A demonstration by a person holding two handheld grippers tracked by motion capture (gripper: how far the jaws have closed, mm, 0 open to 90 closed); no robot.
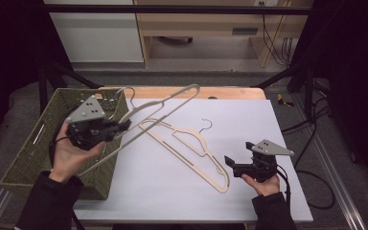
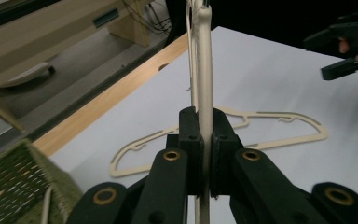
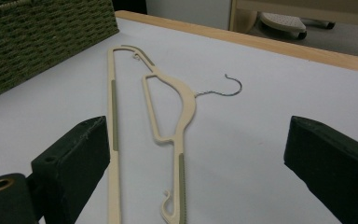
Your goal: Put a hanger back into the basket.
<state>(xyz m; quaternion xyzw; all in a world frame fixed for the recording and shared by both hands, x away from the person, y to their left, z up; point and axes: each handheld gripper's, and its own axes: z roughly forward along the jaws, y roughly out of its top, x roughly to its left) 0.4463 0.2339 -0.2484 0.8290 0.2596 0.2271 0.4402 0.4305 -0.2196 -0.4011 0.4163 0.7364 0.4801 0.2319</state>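
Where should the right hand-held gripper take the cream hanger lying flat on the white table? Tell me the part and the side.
Grip the flat cream plastic hanger on its long straight bar, coming from above with jaws astride it. The bar is thin, straight and clear of the green wicker basket, nearest the open right hand-held gripper.

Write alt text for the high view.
A person's left tool holds a cream hanger lifted over a green woven basket. A second hanger lies flat on the white table, and the right tool rests open beside it.
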